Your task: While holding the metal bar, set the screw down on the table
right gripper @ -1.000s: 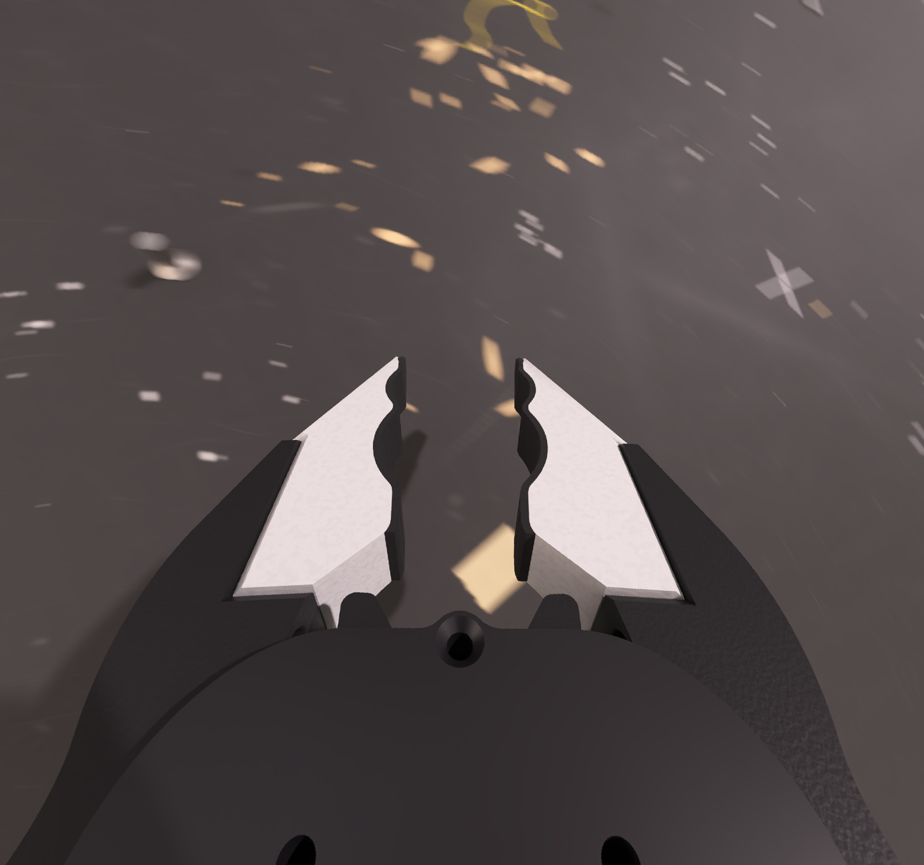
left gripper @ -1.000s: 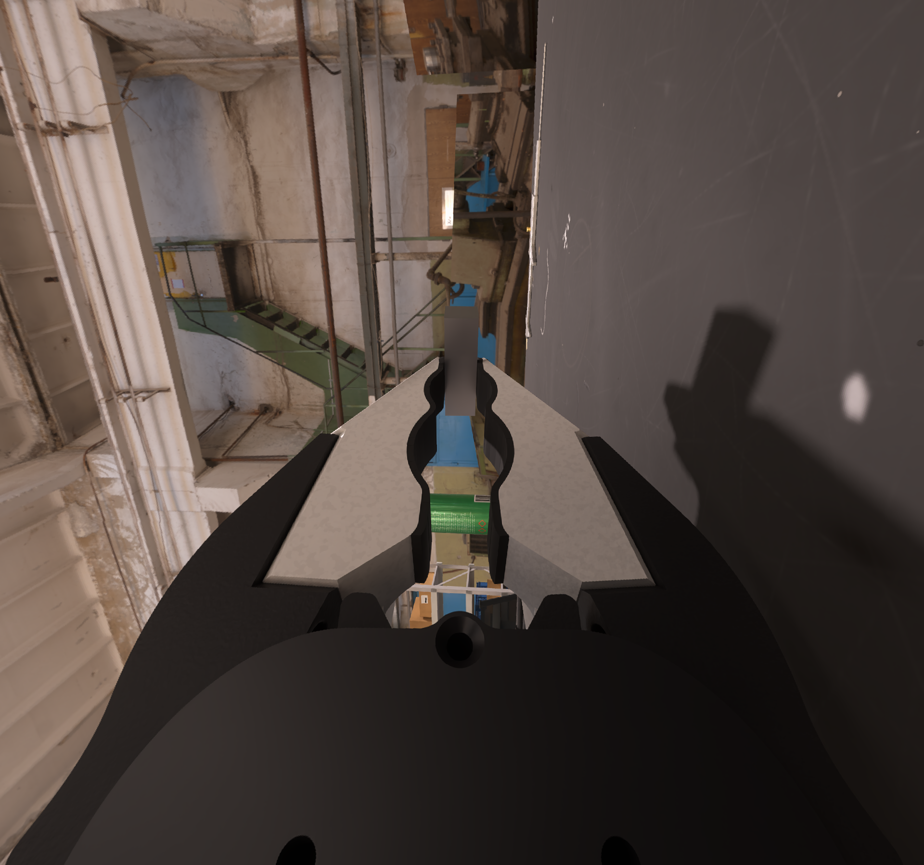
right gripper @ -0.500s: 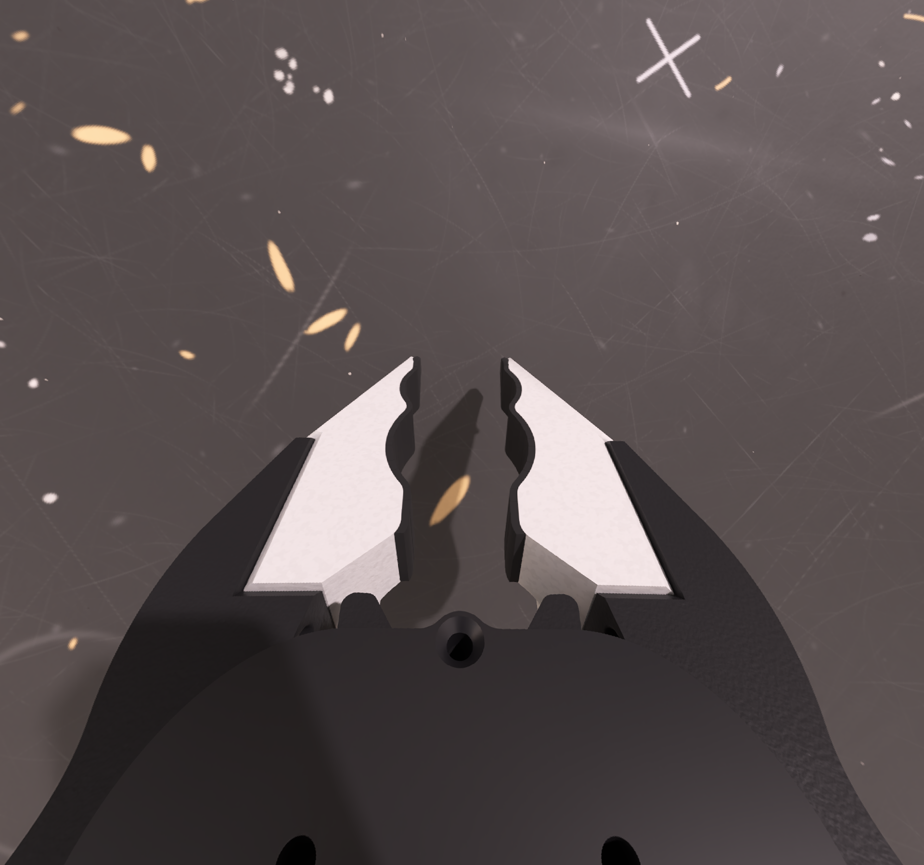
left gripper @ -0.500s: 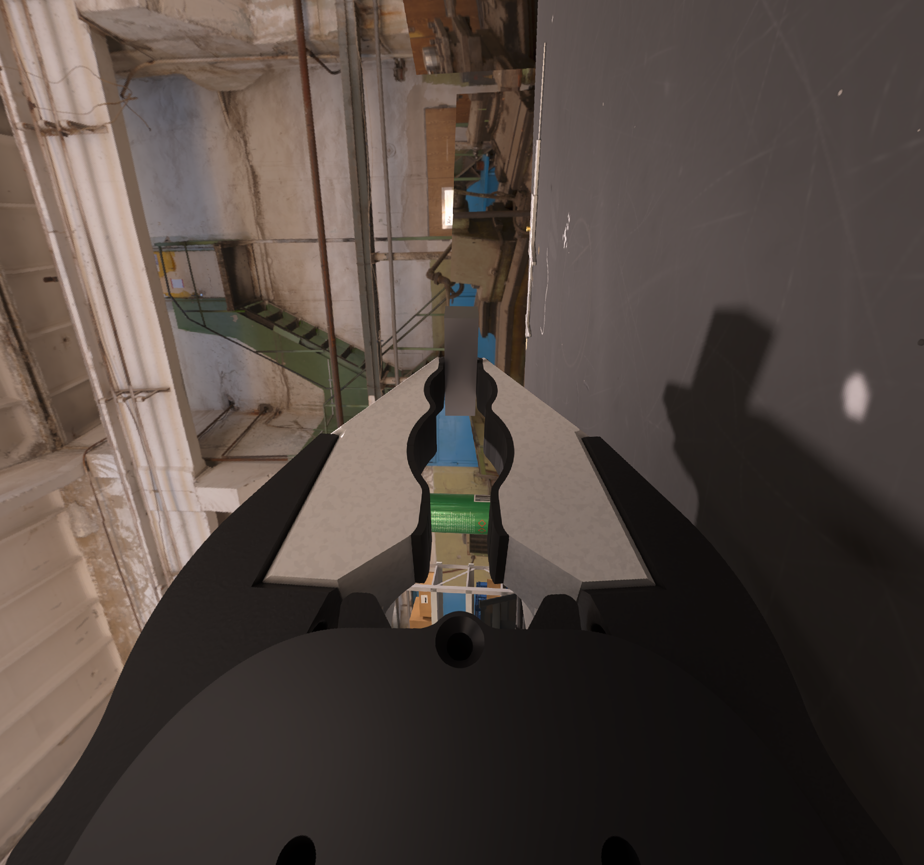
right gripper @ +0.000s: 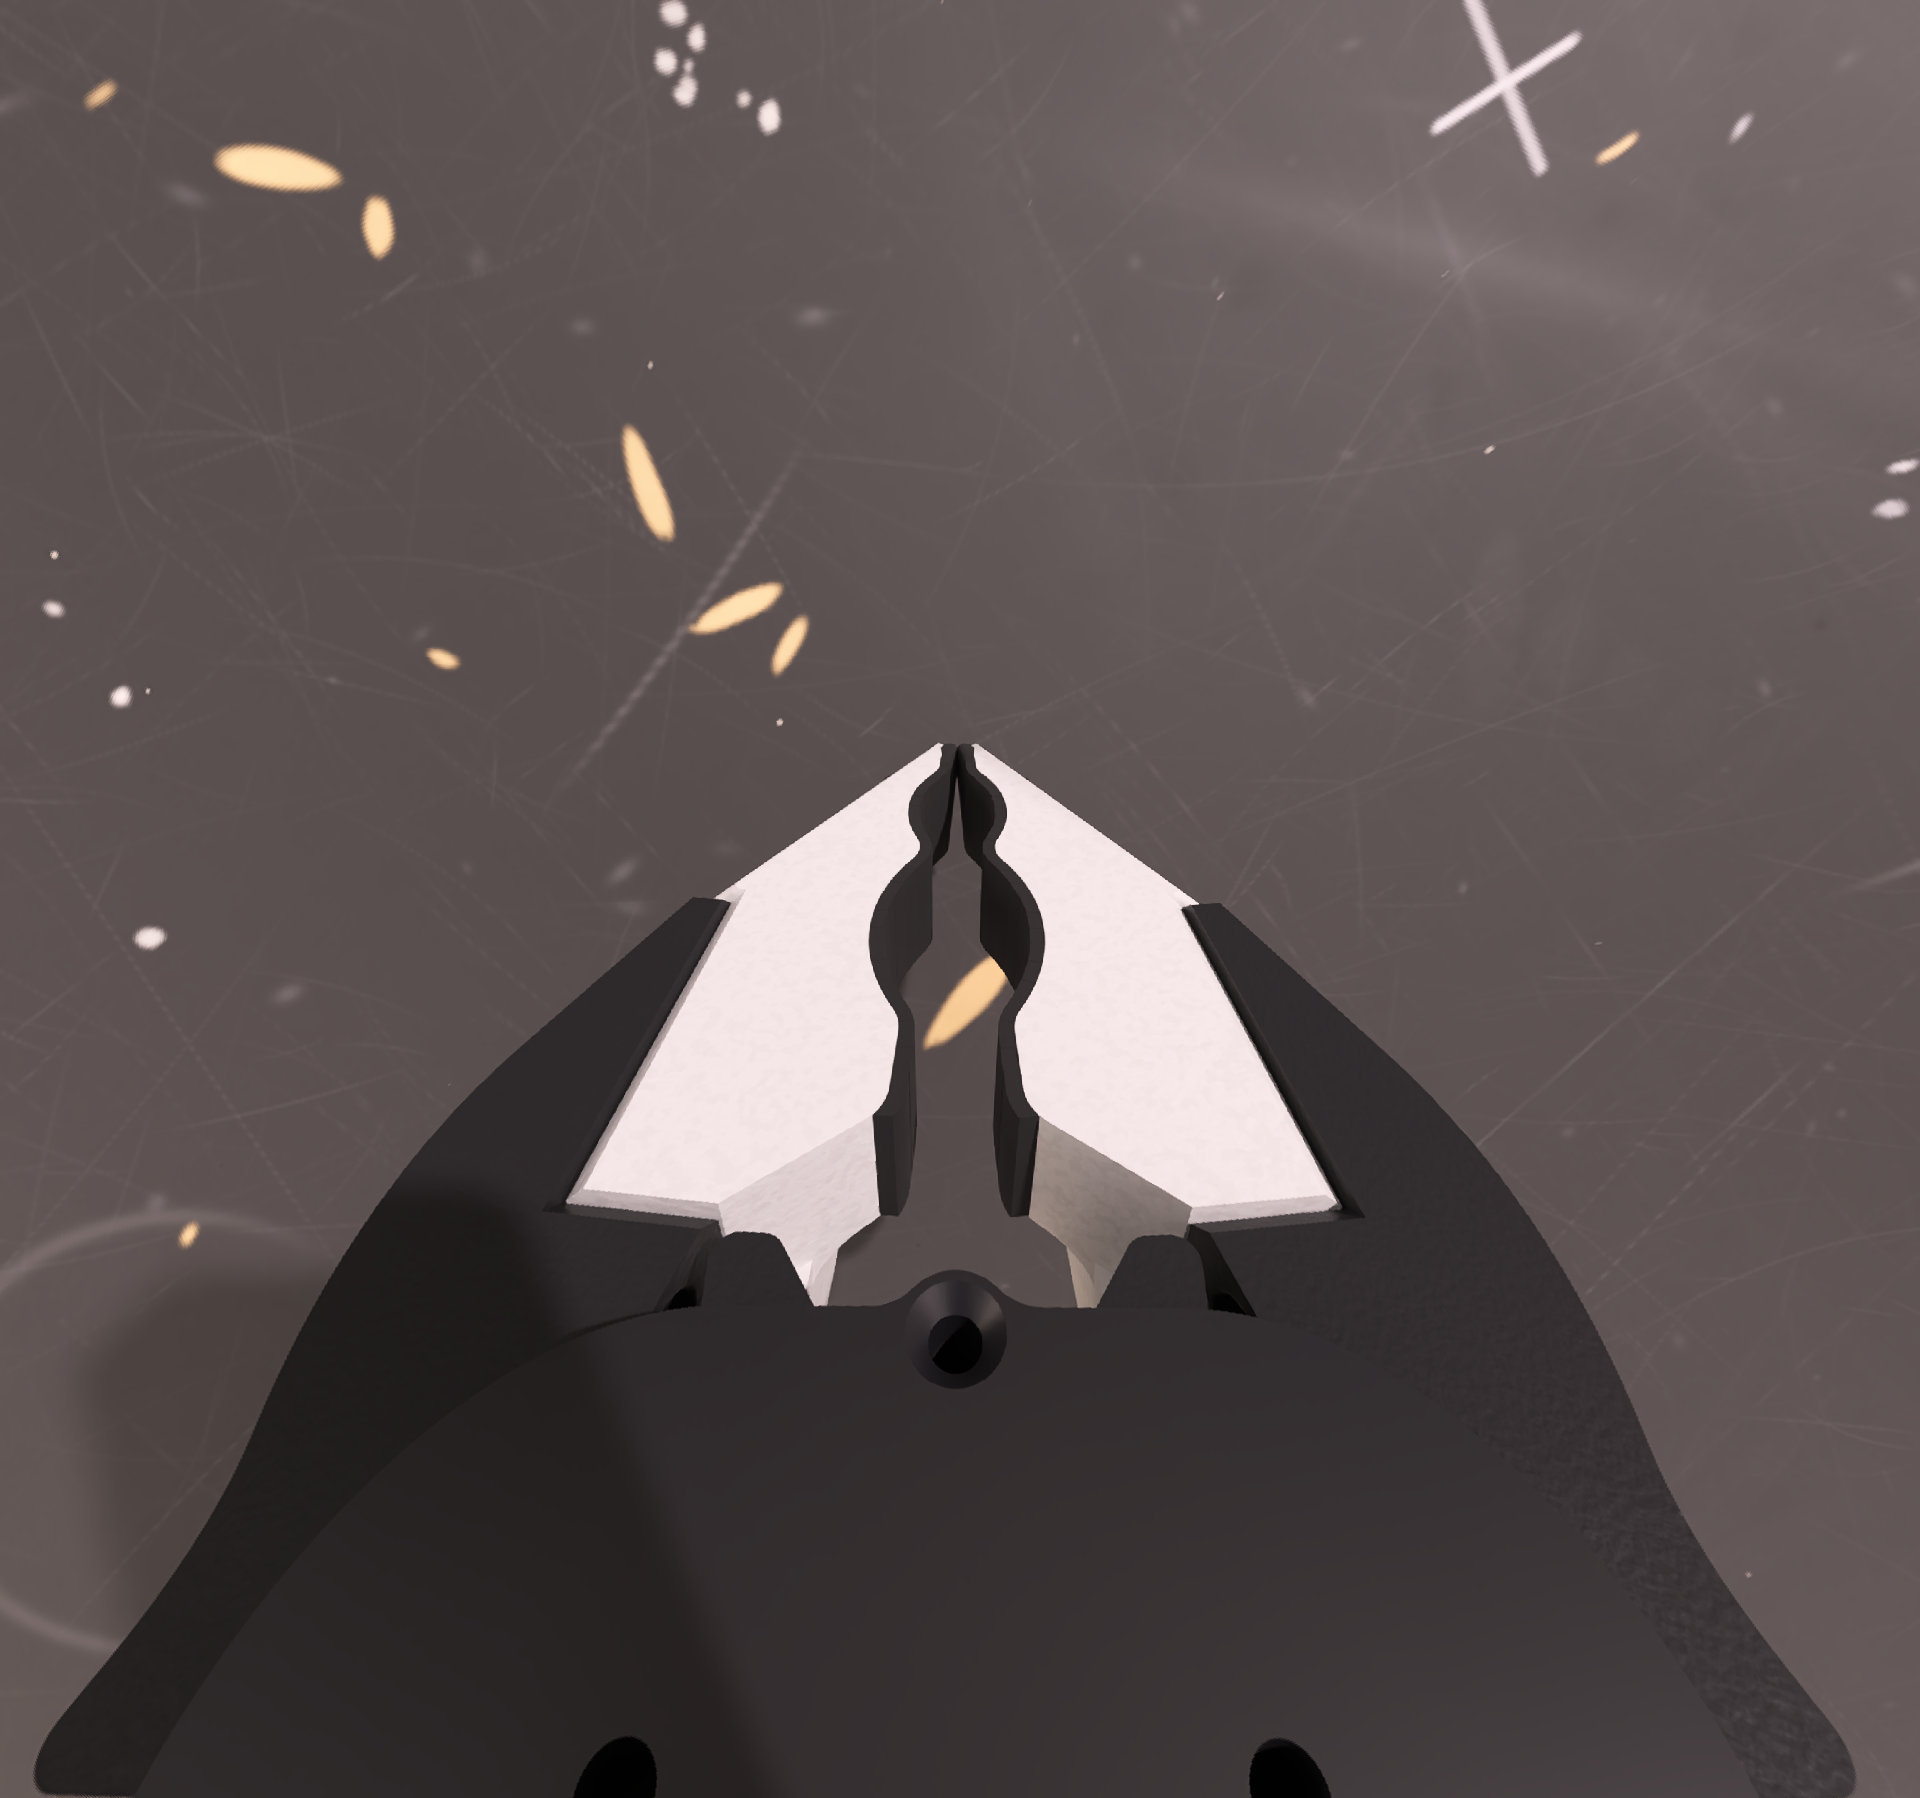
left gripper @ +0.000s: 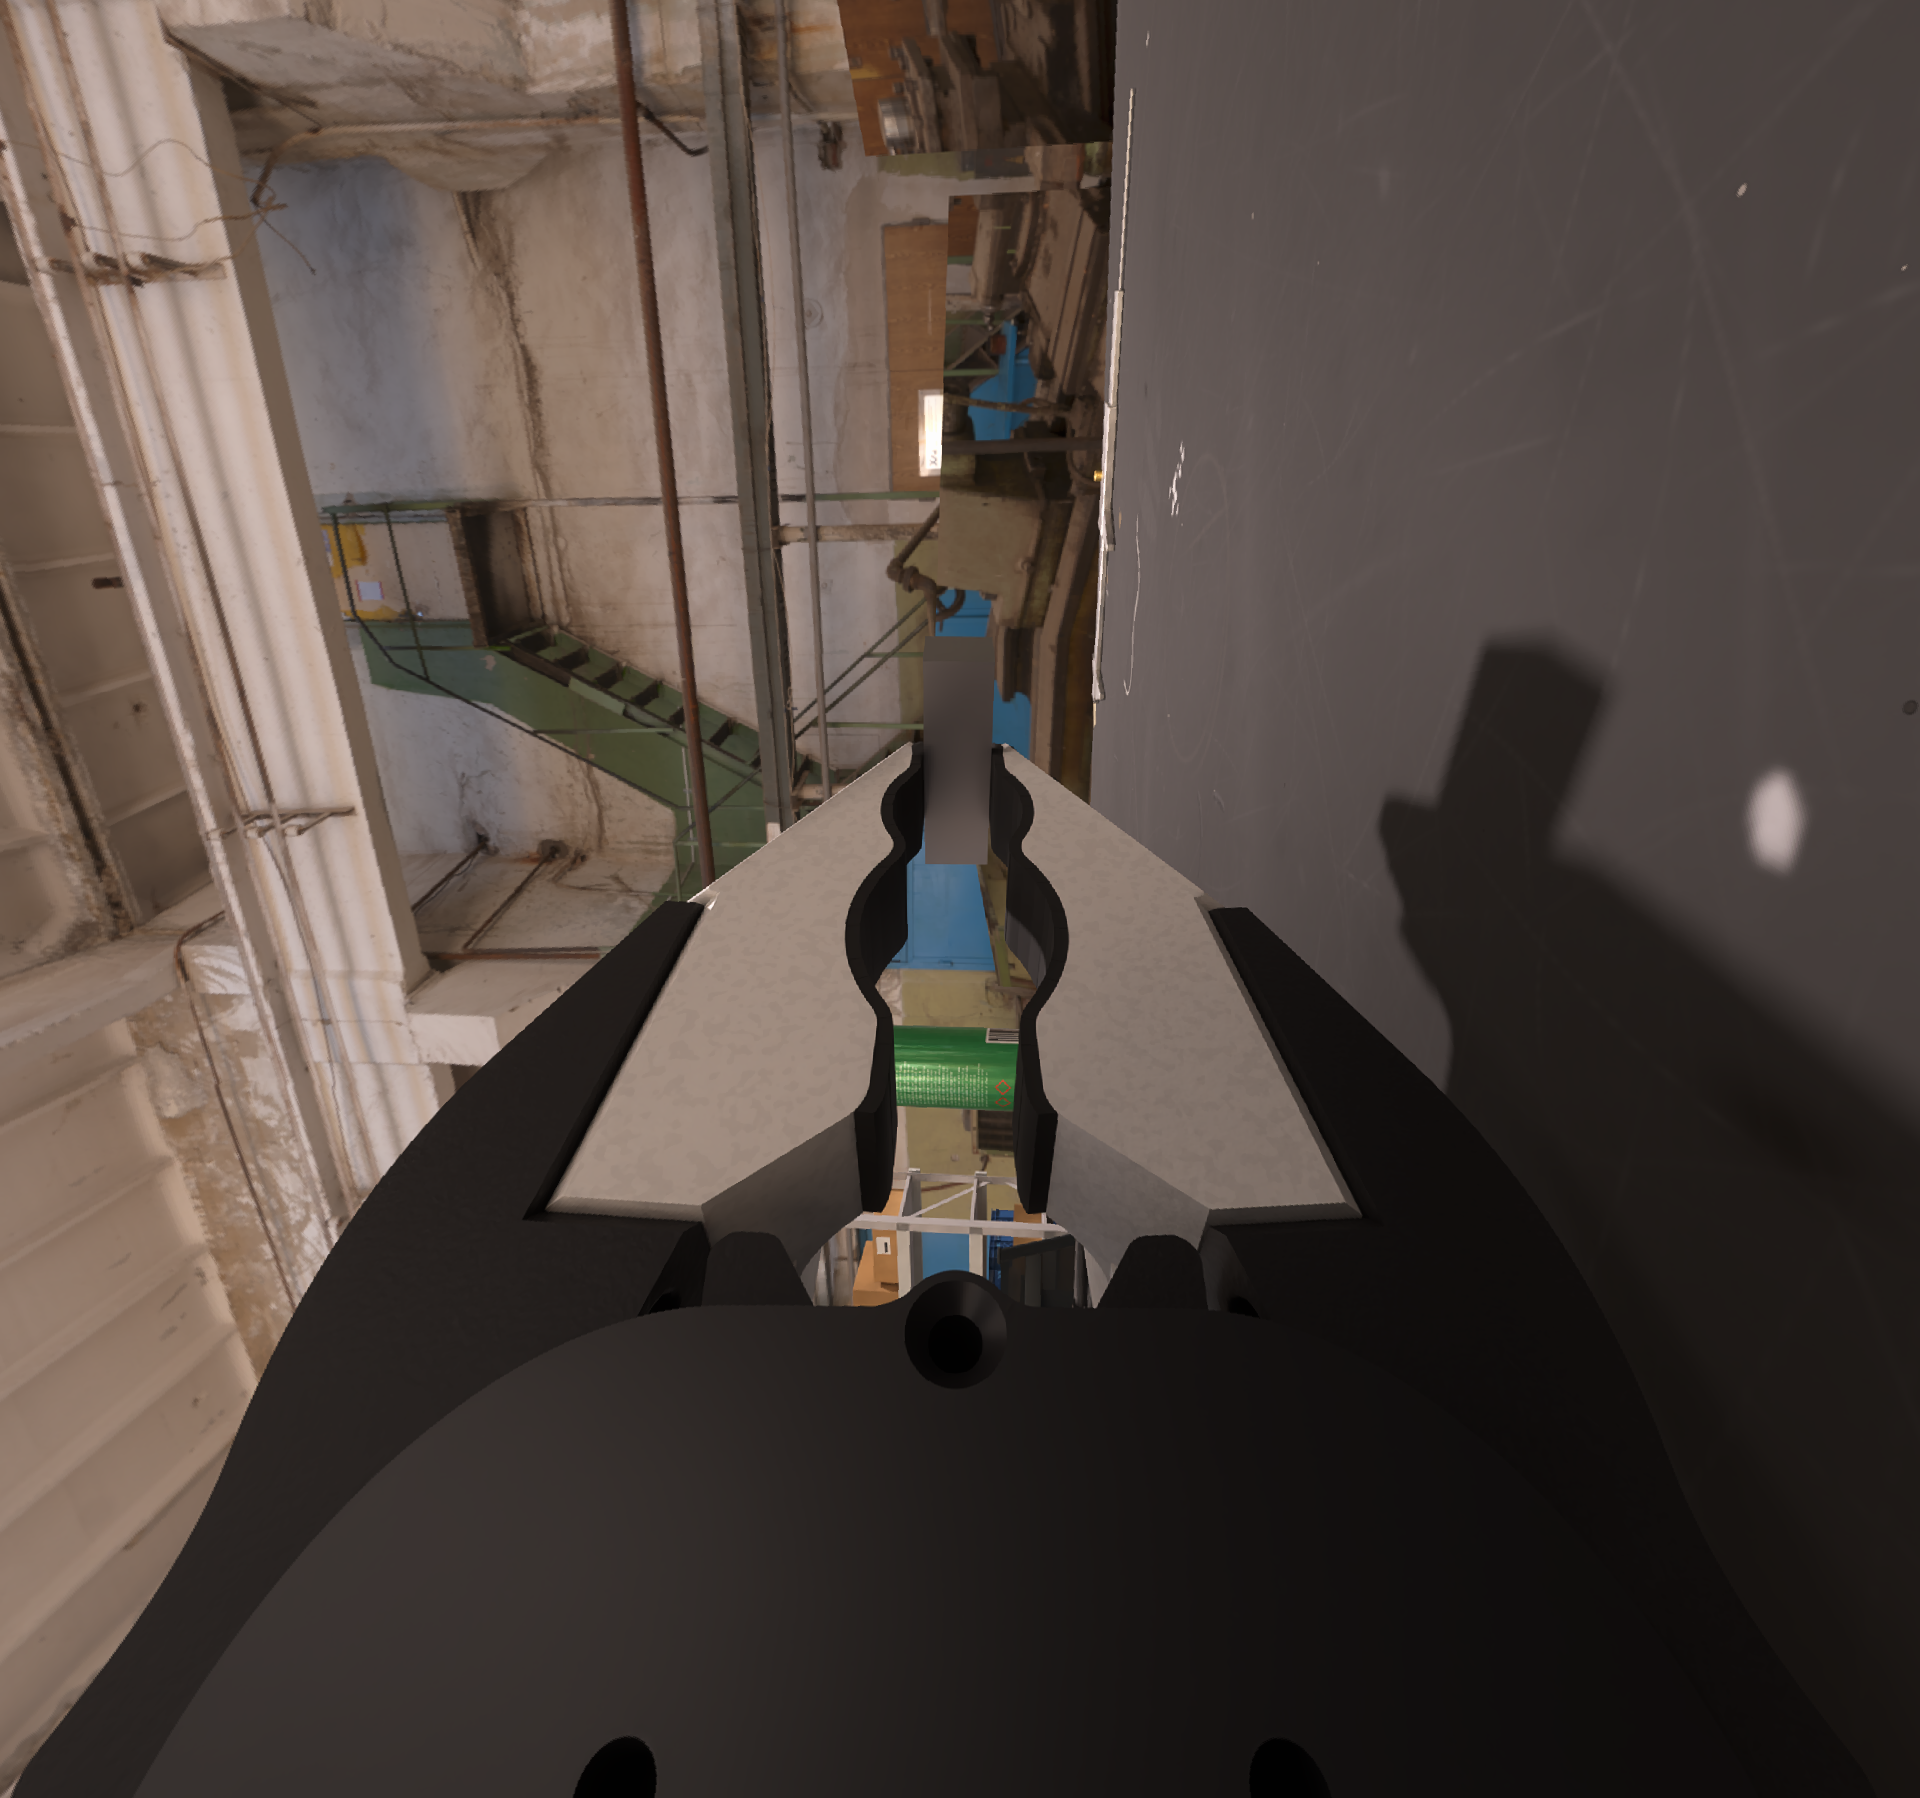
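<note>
My left gripper (left gripper: 956, 761) is shut on a flat grey metal bar (left gripper: 956, 699), which sticks out past the fingertips. It is held in the air beside the dark table (left gripper: 1507, 398), which fills the right of this rolled view. The shadow of the gripper and bar (left gripper: 1496, 792) falls on the table. My right gripper (right gripper: 956, 751) points down at the dark scratched table (right gripper: 1247, 501). Its jaws are closed tip to tip with nothing between them. No screw shows in either view.
The table's edge (left gripper: 1107, 398) runs up the middle of the left wrist view, with an industrial hall and green stairs (left gripper: 582, 678) beyond it. A white cross mark (right gripper: 1504, 81) and several pale and orange flecks (right gripper: 278, 169) mark the table top.
My right gripper has closed from open to fully shut. A second ago it swept across the table, and a small metal piece at its left went out of view. The left gripper has not moved.
</note>
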